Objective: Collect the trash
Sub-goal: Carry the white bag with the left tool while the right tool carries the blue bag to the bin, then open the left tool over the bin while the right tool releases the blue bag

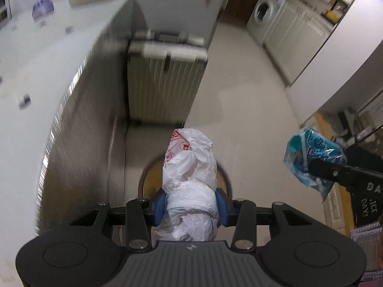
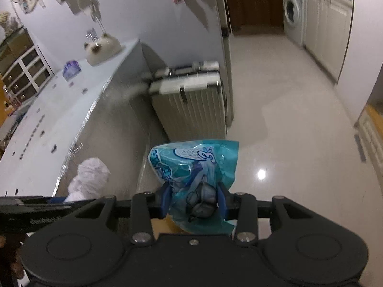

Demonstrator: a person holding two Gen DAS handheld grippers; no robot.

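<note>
In the left wrist view my left gripper (image 1: pixel 191 206) is shut on a crumpled white plastic bag (image 1: pixel 191 167) with red print at its top; the blue pads press on both sides of it. Directly beneath the bag is a round bin (image 1: pixel 146 181) with a brown rim and yellow inside. In the right wrist view my right gripper (image 2: pixel 195 203) is shut on a crinkled blue snack wrapper (image 2: pixel 194 165). That blue wrapper (image 1: pixel 311 157) also shows at the right of the left wrist view, held out over the floor. The white bag (image 2: pixel 89 179) appears low at the left of the right wrist view.
A long white counter (image 2: pixel 47 119) with a metallic side runs along the left. A ribbed beige suitcase (image 1: pixel 165 83) stands against the wall beyond the bin. Glossy pale floor (image 2: pixel 287 119) stretches ahead to a washing machine (image 2: pixel 293 12) and white cabinets.
</note>
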